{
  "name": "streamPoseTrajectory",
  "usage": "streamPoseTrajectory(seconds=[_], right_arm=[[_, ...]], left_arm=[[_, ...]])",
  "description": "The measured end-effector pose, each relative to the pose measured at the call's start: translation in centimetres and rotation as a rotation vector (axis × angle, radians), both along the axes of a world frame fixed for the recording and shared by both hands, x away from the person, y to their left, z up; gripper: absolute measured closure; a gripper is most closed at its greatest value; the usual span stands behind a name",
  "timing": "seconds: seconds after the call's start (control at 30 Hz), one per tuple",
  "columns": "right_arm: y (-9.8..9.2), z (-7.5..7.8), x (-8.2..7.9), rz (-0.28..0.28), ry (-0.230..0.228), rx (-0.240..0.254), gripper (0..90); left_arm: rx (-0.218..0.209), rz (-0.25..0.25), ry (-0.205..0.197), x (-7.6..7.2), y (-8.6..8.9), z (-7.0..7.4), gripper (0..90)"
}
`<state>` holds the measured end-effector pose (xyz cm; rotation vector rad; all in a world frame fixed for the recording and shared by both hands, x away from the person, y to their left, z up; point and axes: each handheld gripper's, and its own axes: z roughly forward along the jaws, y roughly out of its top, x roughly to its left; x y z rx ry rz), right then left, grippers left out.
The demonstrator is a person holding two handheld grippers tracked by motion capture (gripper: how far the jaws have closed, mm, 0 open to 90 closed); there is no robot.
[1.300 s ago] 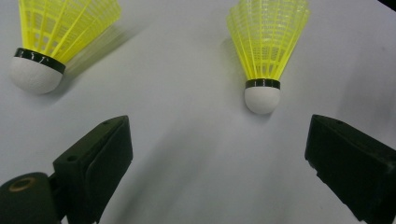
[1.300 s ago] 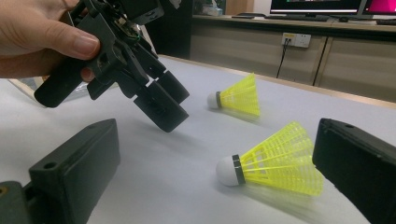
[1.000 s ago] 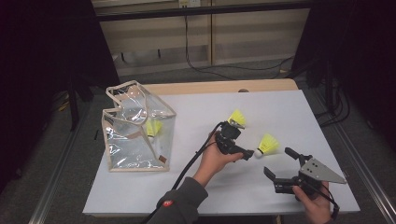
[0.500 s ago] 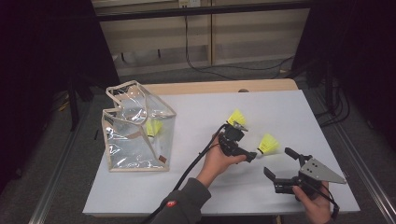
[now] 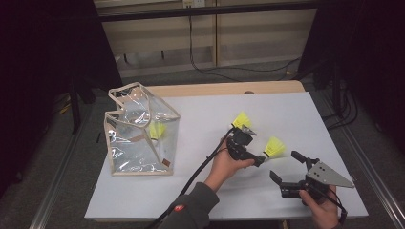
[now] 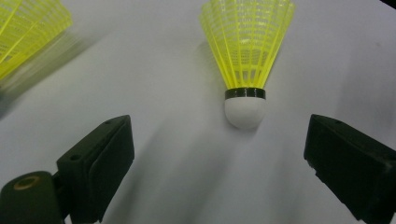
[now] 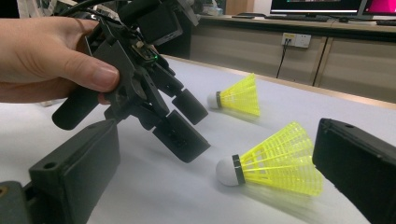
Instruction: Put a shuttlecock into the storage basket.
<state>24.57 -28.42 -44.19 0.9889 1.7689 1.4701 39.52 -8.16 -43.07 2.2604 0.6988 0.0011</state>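
Looks like shuttles going into the clear bag (image 5: 138, 138) at left of the high view: one yellow shuttle (image 5: 157, 131) is already inside it, two are still out on the table (image 5: 200, 191). Left gripper (image 5: 248, 148) sits mid-frame between those two, jaws spread wide, nothing pinched. In the left gripper view the near shuttle (image 6: 246, 51) lies at upper centre, cork end toward the camera and roughly centred between the jaws but still ahead of the pads, no contact. Far shuttle (image 5: 241, 119) lies just above the left gripper in the high view. The near shuttle is the one just right of it. Right gripper (image 5: 289, 169) is parked lower right, jaws spread, empty; in its own view the near shuttle lies on its side between the jaws but well ahead of them. My read: about a third done. Left: close in on the cork, pinch, carry to the bag, drop, then repeat for the last one.
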Motion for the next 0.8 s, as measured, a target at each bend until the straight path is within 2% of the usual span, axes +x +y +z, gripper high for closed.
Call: streamPoseTrajectory(seconds=[0.43,0.8], right_arm=[[0.0,0.0,0.0,0.002,-0.001,-0.001,0.9],[-0.1,0.0,0.0,0.0,-0.001,0.0,0.9]], left_arm=[[-0.001,-0.018,-0.01,0.1,-0.7,-0.2,12.0],[-0.004,-0.041,-0.021,0.1,-1.5,-0.6,22.8]])
